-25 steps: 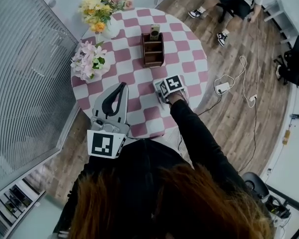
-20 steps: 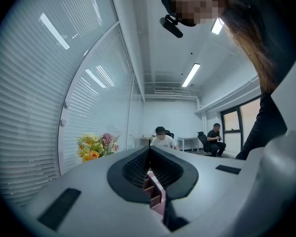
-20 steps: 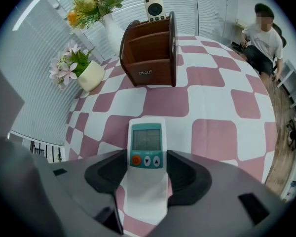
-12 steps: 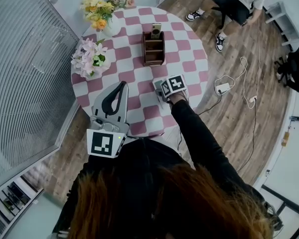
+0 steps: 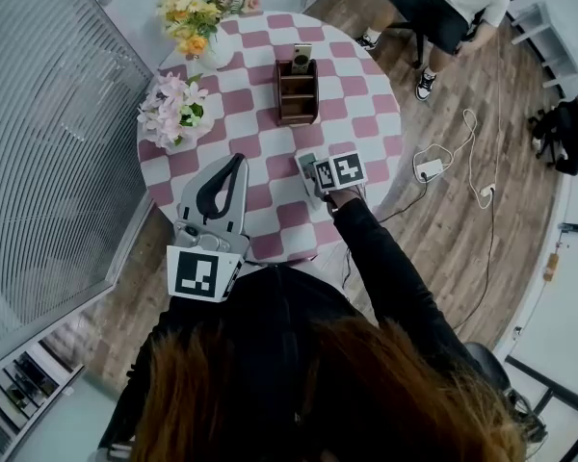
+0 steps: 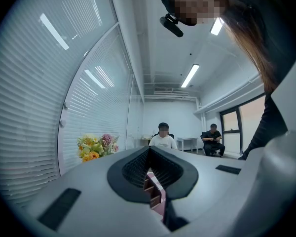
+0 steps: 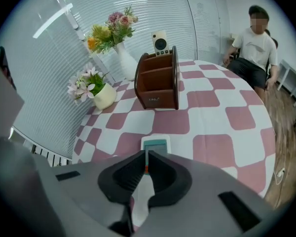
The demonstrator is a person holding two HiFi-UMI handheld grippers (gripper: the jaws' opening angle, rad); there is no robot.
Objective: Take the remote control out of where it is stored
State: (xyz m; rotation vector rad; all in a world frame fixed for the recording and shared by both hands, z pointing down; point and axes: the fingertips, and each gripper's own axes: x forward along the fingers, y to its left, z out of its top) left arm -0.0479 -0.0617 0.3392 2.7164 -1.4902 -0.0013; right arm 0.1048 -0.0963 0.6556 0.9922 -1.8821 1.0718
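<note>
Head view shows a round table (image 5: 366, 104) under a pink and white checked cloth, and this table fills the middle of the picture. Over its near edge the left gripper (image 5: 238, 162) is held level. In the left gripper view its jaws stand together at the tips, with nothing between them. The right gripper (image 7: 146, 157) is tilted down toward the cloth, nearer to the table's right side. Its jaws have just been closing and now stand together with only a thin slit, and they clamp nothing. A brown wooden organizer (image 5: 296, 99) stands upright past the middle of the table. A white vase of yellow and pink flowers (image 5: 204, 17) and a small pot of pale pink flowers (image 5: 173, 112) stand at the left side. One slim white remote control (image 5: 300, 61) stands upright in the far compartment of the organizer. A second white remote with a small screen (image 7: 154, 144) lies flat on the cloth, just beyond and below the right gripper's tips, apart from the organizer.
</note>
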